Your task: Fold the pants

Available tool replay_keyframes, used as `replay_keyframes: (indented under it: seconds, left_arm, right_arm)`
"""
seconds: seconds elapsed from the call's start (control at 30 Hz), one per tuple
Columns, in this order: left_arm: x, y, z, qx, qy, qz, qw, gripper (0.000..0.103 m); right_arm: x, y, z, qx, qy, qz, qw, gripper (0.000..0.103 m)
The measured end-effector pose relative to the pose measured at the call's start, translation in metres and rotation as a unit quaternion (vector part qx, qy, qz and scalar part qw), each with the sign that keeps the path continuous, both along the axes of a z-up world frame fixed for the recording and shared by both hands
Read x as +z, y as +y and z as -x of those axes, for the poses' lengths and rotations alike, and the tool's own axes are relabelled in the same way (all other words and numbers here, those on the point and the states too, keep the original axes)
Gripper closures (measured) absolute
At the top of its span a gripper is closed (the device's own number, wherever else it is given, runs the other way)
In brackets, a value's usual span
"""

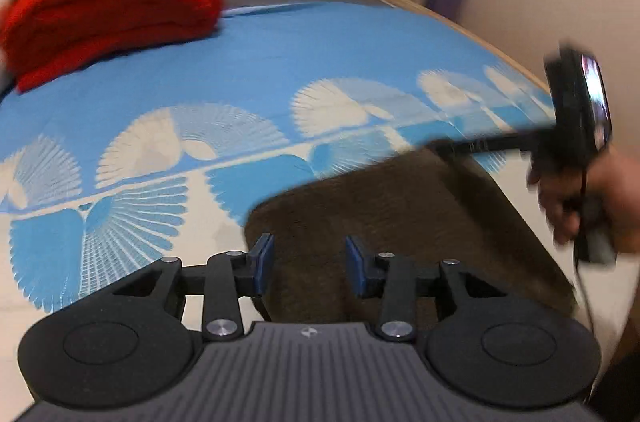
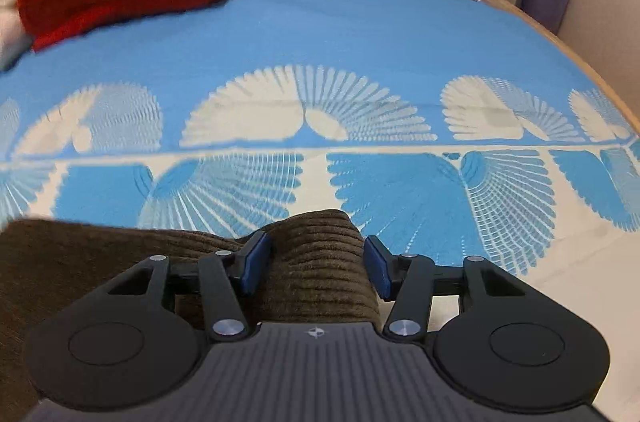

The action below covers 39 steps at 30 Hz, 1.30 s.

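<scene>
Brown corduroy pants (image 2: 320, 262) bunched at bed (image 2: 320, 34) near edge; right gripper (image 2: 316, 262) jaws half-open astride raised fold, unclamped; left gripper (image 1: 310, 266) jaws half-open, empty, above cloth.

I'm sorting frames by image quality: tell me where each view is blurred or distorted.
Left wrist view: motion blur smears the right tool and hand; the red blanket is soft. Right wrist view: sharper, the brown pants show their ribbing; only the top left corner is smeared. Both: fisheye bends the bed edge.

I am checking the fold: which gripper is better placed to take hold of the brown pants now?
Probably right: the right gripper straddles a raised fold of the brown corduroy pants; the left gripper hovers open above flat cloth.
</scene>
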State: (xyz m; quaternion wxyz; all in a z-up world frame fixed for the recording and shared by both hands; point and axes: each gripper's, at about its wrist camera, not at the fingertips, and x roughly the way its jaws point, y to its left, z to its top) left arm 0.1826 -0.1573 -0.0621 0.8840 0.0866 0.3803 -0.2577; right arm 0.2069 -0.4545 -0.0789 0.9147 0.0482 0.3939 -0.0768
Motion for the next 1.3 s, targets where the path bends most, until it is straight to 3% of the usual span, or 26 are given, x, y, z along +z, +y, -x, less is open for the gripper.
replay_keyframes:
  seconds: [0.07, 0.1, 0.2, 0.3, 0.4, 0.5, 0.57, 0.7, 0.8, 0.9, 0.97, 1.07, 1.13, 1.23, 1.3]
  left_arm:
    - [-0.023, -0.003, -0.002, -0.017, 0.044, -0.046, 0.9978, 0.06]
    - [-0.043, -0.004, -0.005, -0.016, 0.072, -0.091, 0.9931, 0.058]
    - [-0.036, 0.002, -0.002, 0.003, 0.072, -0.074, 0.9946, 0.062]
    - [-0.016, 0.005, 0.014, -0.026, 0.042, -0.043, 0.9979, 0.062]
    - [-0.044, -0.002, 0.016, -0.035, 0.089, -0.094, 0.991, 0.059]
    - [-0.042, -0.007, 0.024, -0.021, 0.071, -0.099, 0.9924, 0.054]
    - [-0.028, -0.009, 0.028, 0.004, 0.057, -0.095, 0.9938, 0.05]
    - [0.014, -0.009, 0.06, 0.042, 0.008, -0.067, 0.9968, 0.02]
    - [0.044, -0.008, 0.092, 0.071, -0.042, -0.054, 0.9952, 0.018]
    - [0.072, -0.009, 0.13, 0.092, -0.092, -0.038, 0.9908, 0.018]
    - [0.087, -0.011, 0.157, 0.093, -0.109, -0.026, 0.9893, 0.017]
    - [0.097, -0.01, 0.185, 0.117, -0.09, 0.011, 0.9889, 0.0]
    - [0.093, -0.01, 0.197, 0.13, -0.067, 0.036, 0.9886, 0.0]
    - [0.068, -0.017, 0.211, 0.161, -0.079, 0.001, 0.9838, 0.0]
    - [0.054, -0.023, 0.208, 0.166, -0.049, -0.034, 0.9843, 0.0]
  right_arm:
    - [0.016, 0.002, 0.015, 0.021, -0.012, -0.009, 1.0, 0.051]
    - [0.023, 0.005, 0.025, 0.039, -0.01, -0.021, 0.999, 0.05]
    - [0.029, 0.016, 0.054, 0.088, 0.024, -0.031, 0.995, 0.049]
    - [0.025, 0.023, 0.087, 0.118, 0.059, -0.023, 0.991, 0.049]
    - [0.012, 0.023, 0.115, 0.125, 0.102, -0.011, 0.987, 0.048]
    - [-0.017, 0.025, 0.133, 0.137, 0.156, 0.032, 0.978, 0.045]
    - [-0.013, 0.025, 0.138, 0.135, 0.147, 0.042, 0.979, 0.042]
    - [0.017, 0.017, 0.153, 0.088, 0.115, 0.014, 0.989, 0.042]
    - [0.053, 0.017, 0.175, 0.065, 0.044, 0.004, 0.997, 0.041]
    - [0.092, 0.019, 0.205, 0.042, -0.038, -0.011, 0.998, 0.014]
    - [0.113, 0.023, 0.228, 0.033, -0.086, -0.015, 0.996, 0.008]
    - [0.123, 0.029, 0.257, 0.024, -0.119, -0.015, 0.993, 0.001]
    - [0.119, 0.034, 0.272, 0.008, -0.118, -0.015, 0.993, 0.001]
    - [0.112, 0.04, 0.282, 0.007, -0.094, -0.027, 0.995, 0.001]
    - [0.106, 0.05, 0.283, 0.018, -0.082, 0.003, 0.996, 0.001]
